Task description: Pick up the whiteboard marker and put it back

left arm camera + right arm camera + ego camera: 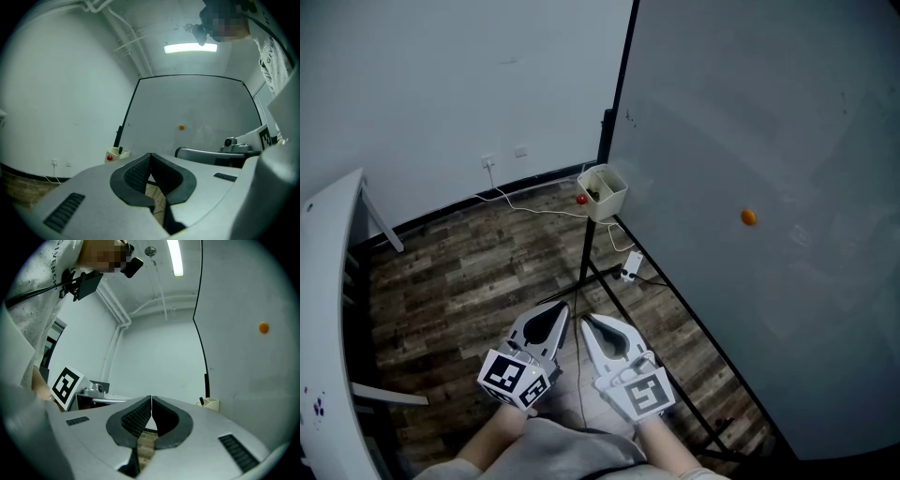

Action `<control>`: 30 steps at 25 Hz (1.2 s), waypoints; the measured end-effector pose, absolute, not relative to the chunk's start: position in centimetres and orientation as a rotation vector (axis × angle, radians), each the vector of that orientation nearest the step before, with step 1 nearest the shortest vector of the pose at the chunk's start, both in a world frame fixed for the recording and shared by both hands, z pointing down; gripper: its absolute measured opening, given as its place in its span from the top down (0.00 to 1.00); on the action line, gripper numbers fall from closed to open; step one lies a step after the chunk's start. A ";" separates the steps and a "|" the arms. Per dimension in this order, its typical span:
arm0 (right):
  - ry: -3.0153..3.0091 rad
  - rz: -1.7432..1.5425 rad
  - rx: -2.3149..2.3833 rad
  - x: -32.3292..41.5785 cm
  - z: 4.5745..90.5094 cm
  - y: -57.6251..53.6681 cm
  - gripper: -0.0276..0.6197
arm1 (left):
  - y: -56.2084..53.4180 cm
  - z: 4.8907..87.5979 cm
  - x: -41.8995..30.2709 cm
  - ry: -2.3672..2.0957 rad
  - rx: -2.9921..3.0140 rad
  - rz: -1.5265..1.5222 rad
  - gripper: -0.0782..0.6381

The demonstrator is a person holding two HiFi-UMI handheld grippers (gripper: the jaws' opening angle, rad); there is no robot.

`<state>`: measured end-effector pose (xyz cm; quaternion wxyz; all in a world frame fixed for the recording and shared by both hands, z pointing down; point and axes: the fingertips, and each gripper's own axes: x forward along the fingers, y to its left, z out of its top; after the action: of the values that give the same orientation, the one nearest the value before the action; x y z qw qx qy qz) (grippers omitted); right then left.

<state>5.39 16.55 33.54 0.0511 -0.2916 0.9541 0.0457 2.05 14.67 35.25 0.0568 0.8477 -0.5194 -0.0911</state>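
A cream holder box (605,191) hangs on the whiteboard stand's post at the board's left edge. A dark marker (120,150) stands upright in it, also visible as a marker (202,401) in the right gripper view. A red ball (581,199) sits at the box's left side. My left gripper (562,308) and right gripper (586,322) are side by side low over the wooden floor, well short of the box. Both point toward it, and both are shut with nothing between the pads.
The big whiteboard (769,141) fills the right, with an orange magnet (749,217) on it. Its black stand legs (609,286) spread across the floor ahead. A white cable and power strip (630,265) lie near them. A white table (328,281) edges the left.
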 end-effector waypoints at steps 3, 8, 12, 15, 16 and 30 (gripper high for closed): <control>2.901 0.131 -0.892 5.8 33.9 15.7 0.93 | 14.0 35.8 2.3 -1.573 2.570 -0.261 0.87; 2.898 0.108 -0.934 5.9 34.3 13.8 0.93 | 12.5 36.1 2.2 -1.580 2.554 -0.240 0.87; 2.892 0.077 -0.975 6.0 34.6 11.3 0.93 | 10.5 36.7 2.1 -1.559 2.547 -0.219 0.87; 2.884 0.066 -1.003 5.9 34.9 9.0 0.93 | 8.5 37.2 2.0 -1.531 2.565 -0.211 0.87; 2.883 0.069 -1.015 5.8 35.1 8.2 0.93 | 7.6 37.4 1.9 -1.521 2.572 -0.208 0.87; 2.858 0.054 -1.314 3.0 36.9 -8.2 0.92 | -8.1 39.3 -1.2 -1.336 2.624 -0.156 0.87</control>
<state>2.99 -8.18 36.88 -0.0022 -0.4176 0.9085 0.0170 -1.16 -8.10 39.35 0.0966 0.8857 -0.4510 -0.0527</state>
